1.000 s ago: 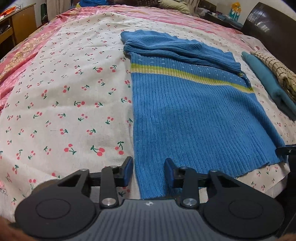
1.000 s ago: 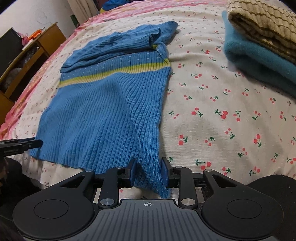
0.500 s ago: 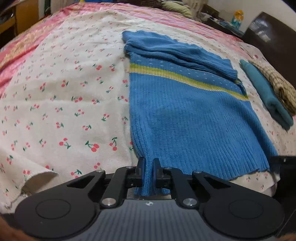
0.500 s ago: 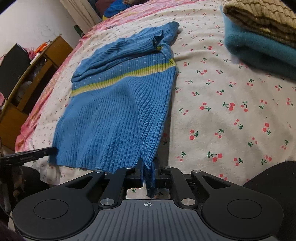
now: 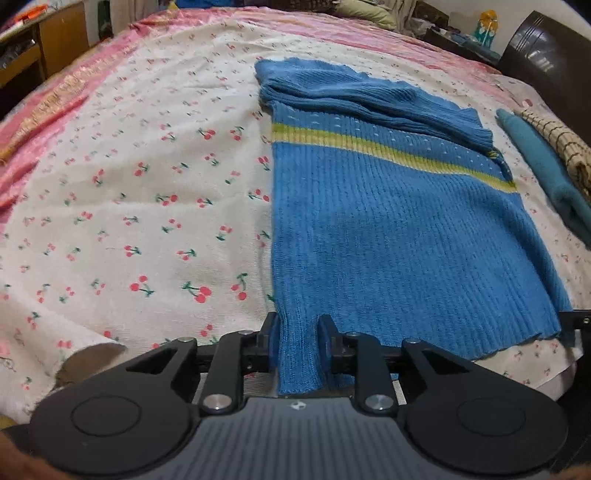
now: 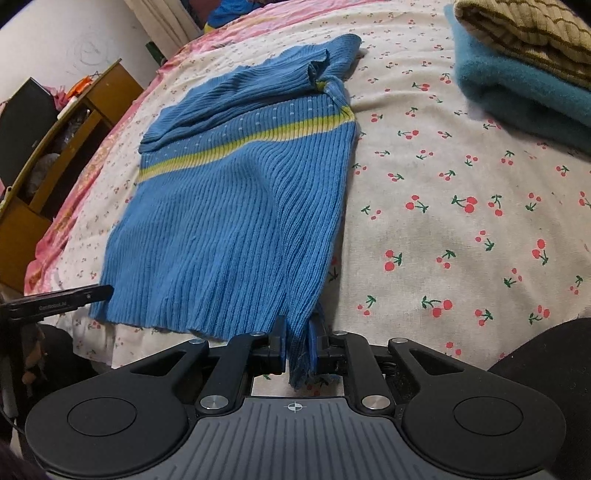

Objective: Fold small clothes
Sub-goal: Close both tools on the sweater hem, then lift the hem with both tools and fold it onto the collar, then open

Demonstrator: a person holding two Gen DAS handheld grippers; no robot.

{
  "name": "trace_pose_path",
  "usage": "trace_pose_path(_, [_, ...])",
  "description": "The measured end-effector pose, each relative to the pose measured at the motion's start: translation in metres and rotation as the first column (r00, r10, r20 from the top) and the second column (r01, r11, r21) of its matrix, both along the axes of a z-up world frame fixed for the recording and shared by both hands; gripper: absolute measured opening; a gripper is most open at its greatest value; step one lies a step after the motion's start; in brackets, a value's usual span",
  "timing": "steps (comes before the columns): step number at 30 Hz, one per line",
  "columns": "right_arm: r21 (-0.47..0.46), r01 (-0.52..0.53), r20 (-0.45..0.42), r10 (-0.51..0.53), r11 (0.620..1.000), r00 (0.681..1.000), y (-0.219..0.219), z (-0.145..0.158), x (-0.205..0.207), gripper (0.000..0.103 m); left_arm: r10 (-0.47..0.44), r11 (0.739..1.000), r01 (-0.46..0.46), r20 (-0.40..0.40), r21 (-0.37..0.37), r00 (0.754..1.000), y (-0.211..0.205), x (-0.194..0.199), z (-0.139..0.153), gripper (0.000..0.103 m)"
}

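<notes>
A blue ribbed sweater (image 5: 388, 229) (image 6: 221, 214) with a yellow-green stripe lies flat on the cherry-print bed sheet (image 5: 129, 221), sleeves folded across its top. My left gripper (image 5: 297, 332) sits at the near left corner of the hem. Its jaws are opening, and a strip of hem hangs loosely between them. My right gripper (image 6: 299, 339) is at the near right corner. Its jaws are opening too, but bunched hem still fills the narrow gap and touches both pads. Each gripper's tip shows at the edge of the other's view.
A folded teal garment (image 6: 517, 88) (image 5: 546, 177) with a tan checked one (image 6: 528, 33) on top lies to the right of the sweater. A wooden cabinet (image 6: 55, 158) stands left of the bed and a dark headboard (image 5: 546, 48) at the far right. The bed's near edge is just under the grippers.
Both grippers closed onto the sweater's hem corners half a second ago. Since then the jaws have spread again, the left more than the right. The hands stayed in place.
</notes>
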State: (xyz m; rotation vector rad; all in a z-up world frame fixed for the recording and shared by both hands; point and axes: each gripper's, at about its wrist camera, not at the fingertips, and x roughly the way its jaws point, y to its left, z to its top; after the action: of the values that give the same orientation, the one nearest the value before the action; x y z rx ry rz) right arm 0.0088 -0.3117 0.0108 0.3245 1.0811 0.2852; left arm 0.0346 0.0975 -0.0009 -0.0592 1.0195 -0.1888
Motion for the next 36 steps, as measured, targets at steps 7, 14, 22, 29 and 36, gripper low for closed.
trace_pose_path(7, [0.011,0.011,0.0,-0.011,1.0,1.0,-0.001,-0.002,-0.001,0.014,0.02,0.999,-0.02,0.018,0.035,1.0,-0.002,0.0,-0.001,0.037])
trace_pose_path(14, [0.009,0.012,0.006,-0.012,1.0,1.0,0.002,-0.005,0.0,0.016,-0.008,0.999,0.007,0.022,0.042,1.0,-0.013,-0.001,-0.003,0.031])
trace_pose_path(22, [0.144,0.025,0.034,-0.031,0.989,0.999,-0.01,0.004,-0.008,0.007,0.042,0.968,-0.039,0.004,-0.249,0.999,0.015,-0.001,0.016,0.013])
trace_pose_path(29, [0.355,0.062,0.111,-0.108,0.933,0.988,-0.029,0.036,-0.008,0.007,0.109,0.847,-0.082,0.021,-0.525,0.994,0.042,0.013,0.041,0.013])
trace_pose_path(36, [0.522,0.089,0.193,-0.219,0.848,0.956,-0.044,0.071,0.027,0.007,0.176,0.742,-0.075,0.086,-0.666,0.981,0.055,0.053,0.065,0.013])
